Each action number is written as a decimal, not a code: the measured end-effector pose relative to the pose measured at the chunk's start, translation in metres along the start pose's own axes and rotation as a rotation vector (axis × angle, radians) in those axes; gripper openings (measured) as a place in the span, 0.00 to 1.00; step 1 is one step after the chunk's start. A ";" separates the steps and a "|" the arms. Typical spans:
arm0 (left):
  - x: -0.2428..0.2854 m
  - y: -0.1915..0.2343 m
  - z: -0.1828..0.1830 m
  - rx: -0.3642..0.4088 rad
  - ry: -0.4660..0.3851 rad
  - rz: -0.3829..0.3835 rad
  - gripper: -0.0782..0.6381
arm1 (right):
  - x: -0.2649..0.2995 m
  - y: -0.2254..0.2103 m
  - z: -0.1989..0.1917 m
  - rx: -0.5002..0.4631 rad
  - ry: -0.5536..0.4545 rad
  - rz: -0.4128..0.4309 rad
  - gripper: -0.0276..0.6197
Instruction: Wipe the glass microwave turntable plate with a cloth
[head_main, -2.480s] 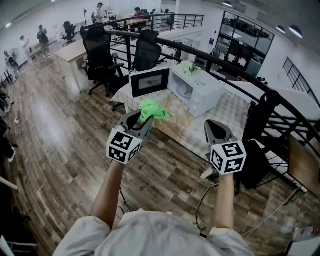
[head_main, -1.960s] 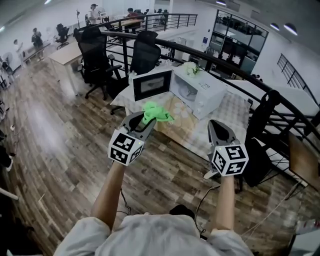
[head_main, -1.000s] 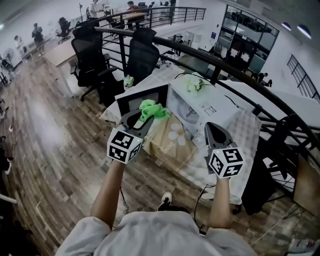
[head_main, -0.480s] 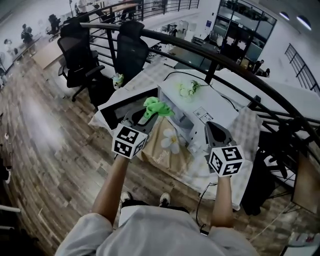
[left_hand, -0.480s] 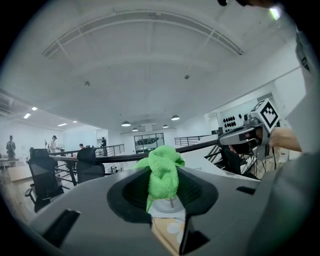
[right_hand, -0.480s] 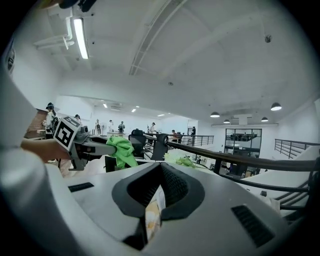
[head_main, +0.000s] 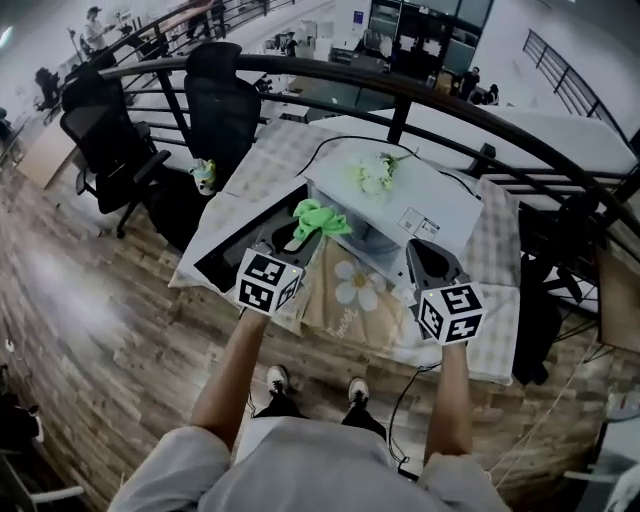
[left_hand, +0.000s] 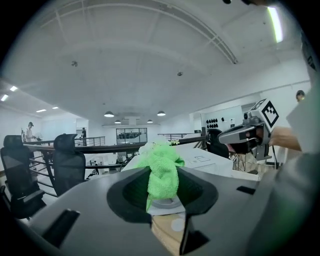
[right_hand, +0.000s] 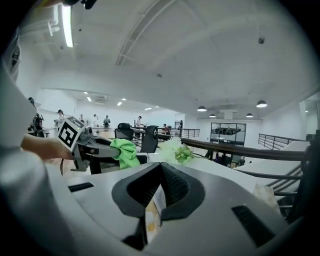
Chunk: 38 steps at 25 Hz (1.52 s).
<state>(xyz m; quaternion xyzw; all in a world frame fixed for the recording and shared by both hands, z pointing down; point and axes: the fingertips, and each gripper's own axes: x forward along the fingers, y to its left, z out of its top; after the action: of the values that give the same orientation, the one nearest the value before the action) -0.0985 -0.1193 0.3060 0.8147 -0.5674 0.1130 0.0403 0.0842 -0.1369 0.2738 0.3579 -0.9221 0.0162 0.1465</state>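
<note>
Left gripper is clamping the green cloth, which is bunching up out of the jaw tips. Right gripper is squeezed closed with nothing in it. Both are hanging over the front edge of the table.

What matters is that the microwave is sitting straight ahead and lower down, with its mouth facing the person and the door swinging out left, under the left gripper. I'm not actually making out the glass plate anywhere. My guess is it's inside the cavity, which is mostly hiding behind the cloth. The cloth-side gripper looks nearer that opening, so it's looking like a forward-and-down reach. Flowers are lying on top of the microwave.
</note>
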 end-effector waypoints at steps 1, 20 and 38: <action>0.006 0.007 -0.007 -0.001 0.008 -0.016 0.31 | 0.006 0.002 -0.004 -0.006 0.015 -0.020 0.07; 0.178 0.003 -0.137 0.072 0.131 -0.241 0.31 | 0.053 -0.010 -0.124 0.102 0.155 -0.134 0.06; 0.255 -0.017 -0.202 0.156 0.267 -0.244 0.31 | 0.045 0.001 -0.166 0.225 0.177 -0.173 0.06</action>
<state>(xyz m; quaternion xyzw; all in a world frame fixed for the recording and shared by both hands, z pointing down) -0.0263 -0.3080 0.5616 0.8558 -0.4436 0.2579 0.0655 0.0946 -0.1429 0.4452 0.4474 -0.8637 0.1378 0.1870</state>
